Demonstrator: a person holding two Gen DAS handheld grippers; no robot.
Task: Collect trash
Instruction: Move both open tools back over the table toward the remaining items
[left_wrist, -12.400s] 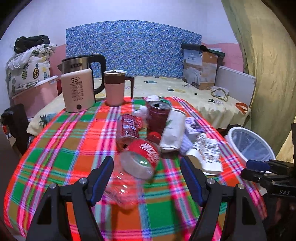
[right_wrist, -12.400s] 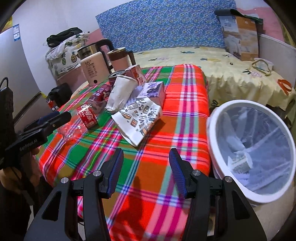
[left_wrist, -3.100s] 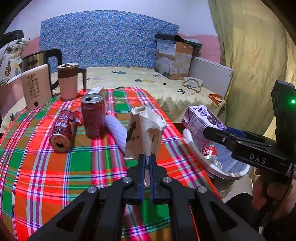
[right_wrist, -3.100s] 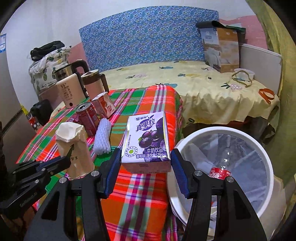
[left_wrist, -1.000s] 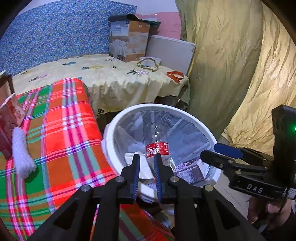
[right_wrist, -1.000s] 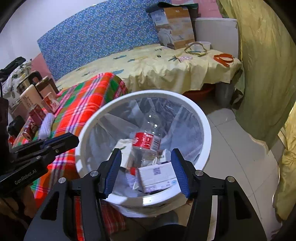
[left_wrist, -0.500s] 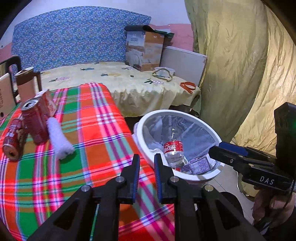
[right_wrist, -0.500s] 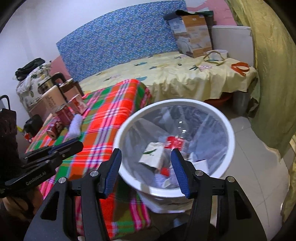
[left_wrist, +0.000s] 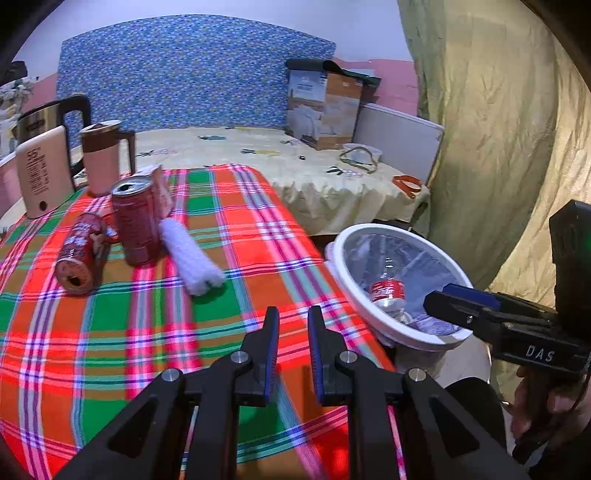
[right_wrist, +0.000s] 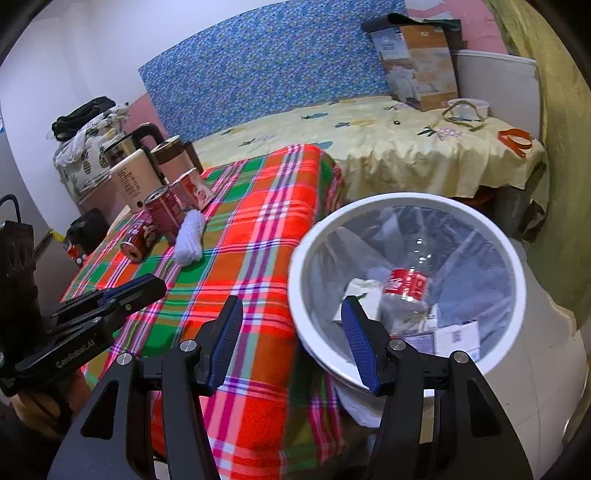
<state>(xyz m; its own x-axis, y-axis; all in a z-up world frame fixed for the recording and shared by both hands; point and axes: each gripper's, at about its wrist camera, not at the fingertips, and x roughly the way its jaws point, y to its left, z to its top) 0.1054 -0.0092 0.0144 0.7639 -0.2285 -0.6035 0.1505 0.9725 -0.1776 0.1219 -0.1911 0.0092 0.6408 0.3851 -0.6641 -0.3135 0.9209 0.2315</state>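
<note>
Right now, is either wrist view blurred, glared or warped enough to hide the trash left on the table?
Left wrist view: fisheye bends the edges and the near tablecloth smears, but the standing can, lying can and white roll read sharp. Right wrist view: black corner vignette, near cloth smeared, glare spots on the bin liner; bottle label blurred.

Readable text:
- "DAS" in white on the black body of the right gripper (left_wrist: 461, 306), seen from the left wrist view.
- "GenRobot.AI" in white on the black body of the left gripper (right_wrist: 129, 291), seen from the right wrist view.
- "55" at the top of the beige kettle base panel (left_wrist: 42, 173); the smaller lines of print below it are too small to read.
- Red label on the plastic bottle (right_wrist: 408, 284) in the trash bin (right_wrist: 517, 266): white lettering, not legible.
- Red cans (left_wrist: 135, 221): print too blurred to read.
</note>
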